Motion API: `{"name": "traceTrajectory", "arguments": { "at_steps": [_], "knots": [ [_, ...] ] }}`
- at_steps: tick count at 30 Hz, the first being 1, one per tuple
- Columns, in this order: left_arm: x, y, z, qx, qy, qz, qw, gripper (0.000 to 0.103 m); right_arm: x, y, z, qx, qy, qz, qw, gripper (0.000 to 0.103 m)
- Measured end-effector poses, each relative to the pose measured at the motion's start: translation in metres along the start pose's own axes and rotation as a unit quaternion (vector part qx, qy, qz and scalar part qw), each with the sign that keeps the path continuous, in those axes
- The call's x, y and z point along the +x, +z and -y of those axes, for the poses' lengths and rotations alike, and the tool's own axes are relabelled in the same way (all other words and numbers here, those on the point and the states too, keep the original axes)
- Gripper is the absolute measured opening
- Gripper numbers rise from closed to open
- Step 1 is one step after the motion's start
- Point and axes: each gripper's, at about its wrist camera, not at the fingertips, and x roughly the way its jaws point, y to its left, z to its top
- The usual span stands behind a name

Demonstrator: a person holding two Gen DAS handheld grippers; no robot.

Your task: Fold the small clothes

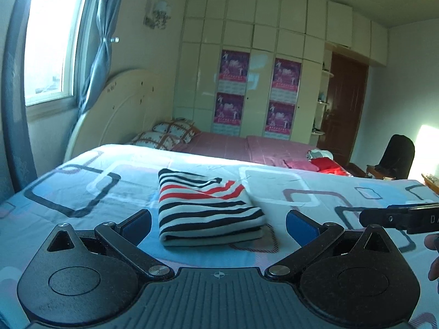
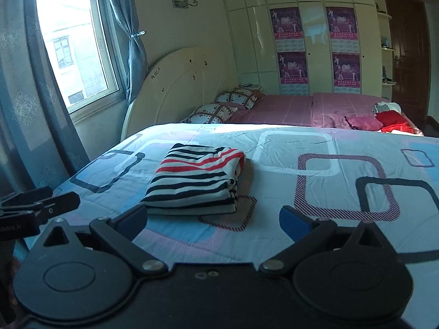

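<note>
Your left gripper (image 1: pixel 218 223) and right gripper (image 2: pixel 213 223): jaws wide, empty. Folded striped garment (image 1: pixel 204 209) at 12 o'clock on patterned sheet (image 1: pixel 315 189).

Your left gripper (image 1: pixel 218 223) and right gripper (image 2: pixel 212 220) are identically built. Each has a matte black body with a ribbed central plate at the bottom of the frame, flanked by two rounded housings bearing circular recesses and triangular cut-outs. Silver screws pin the angled black link arms. Each finger (image 1: pixel 301 223) carries a blue pad. White lettering marks the neighbouring unit's side at the frame edge; it is only partly legible.
</note>
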Motion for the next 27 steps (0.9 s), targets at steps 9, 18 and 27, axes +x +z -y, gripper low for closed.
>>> {"name": "traceTrajectory", "arguments": {
  "at_steps": [9,18,27],
  "knots": [
    [-0.057,-0.014,0.004,-0.004,-0.006,0.002,1.0,0.103,-0.043,-0.017,-0.014,0.005,0.003,0.014,1.0,0.103],
    [-0.074,-0.004,0.006,-0.007,-0.007,0.026,0.9996,0.103,-0.05,-0.01,-0.026,-0.015,-0.003,0.027,1.0,0.103],
    [-0.072,-0.001,0.007,-0.008,-0.007,0.031,0.9995,0.103,-0.054,-0.011,-0.03,-0.02,-0.001,0.034,0.999,0.103]
  ]
}}
